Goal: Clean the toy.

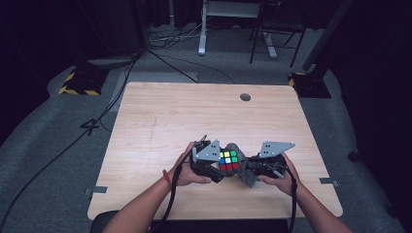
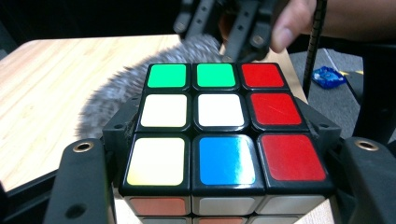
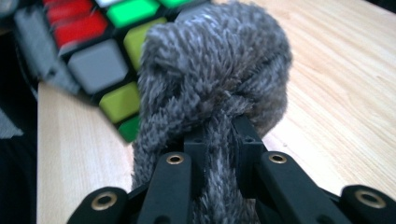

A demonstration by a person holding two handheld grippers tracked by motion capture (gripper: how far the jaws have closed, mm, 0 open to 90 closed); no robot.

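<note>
Both forearms are bare, no sleeves. A thin red band [image 1: 166, 176] circles the left wrist. The left gripper [image 1: 210, 160] and right gripper [image 1: 265, 162] are black, each topped by a grey three-cornered plate with small holes. A black cable [image 1: 170, 204] trails back from each. Up close, the black jaw links carry brass-coloured rivets [image 3: 174, 159] at their joints.

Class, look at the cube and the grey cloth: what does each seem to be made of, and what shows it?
Cube: looks like hard black plastic with glossy coloured stickers; the blue tile shows glare. Cloth: soft, fuzzy grey fabric, perhaps fleece or microfibre; its fibres stand up and it bunches between the right gripper's jaws.
</note>
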